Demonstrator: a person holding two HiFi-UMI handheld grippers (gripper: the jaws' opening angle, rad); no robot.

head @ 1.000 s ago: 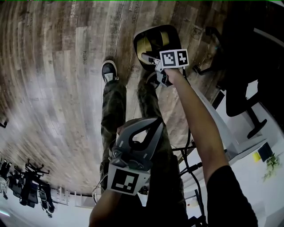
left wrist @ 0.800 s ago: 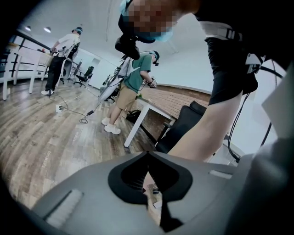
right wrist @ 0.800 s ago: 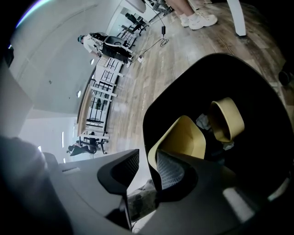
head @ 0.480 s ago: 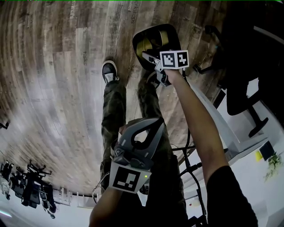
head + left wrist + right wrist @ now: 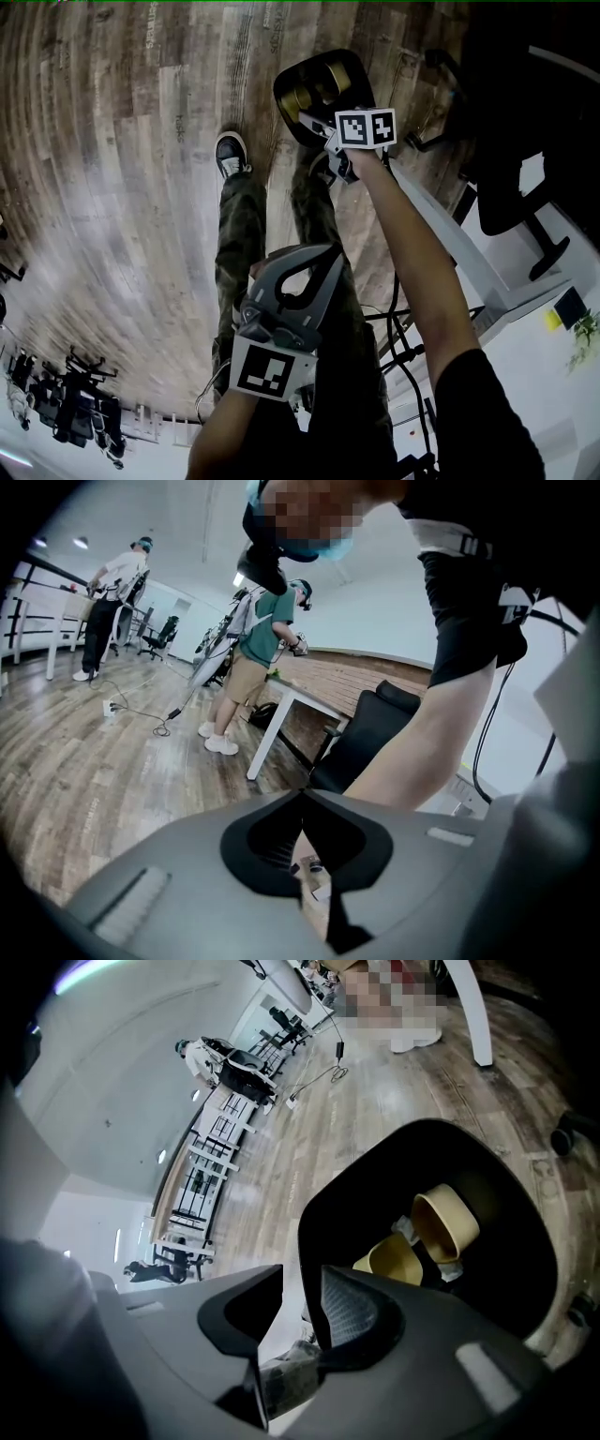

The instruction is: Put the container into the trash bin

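The black trash bin (image 5: 281, 94) stands on the wooden floor ahead of the person's feet. Inside it lie tan and yellow containers (image 5: 314, 89). My right gripper (image 5: 314, 127) hangs over the bin's near rim, pointing down into it, open with nothing between its jaws. In the right gripper view the bin (image 5: 525, 1204) fills the right side, with a tan bowl (image 5: 445, 1222) and a yellow one (image 5: 398, 1260) on its bottom beyond the gripper (image 5: 300, 1274). My left gripper (image 5: 333, 255) is held back near the person's waist, shut and empty; its tips meet in the left gripper view (image 5: 302, 797).
The person's legs and a dark shoe (image 5: 230, 150) stand just left of the bin. A black office chair (image 5: 511, 187) and a white desk leg (image 5: 450, 244) are at the right. Other people (image 5: 253, 658) stand further off across the room.
The containers now lie lower and a little further left in the bin. Both grippers have stayed about where they were.
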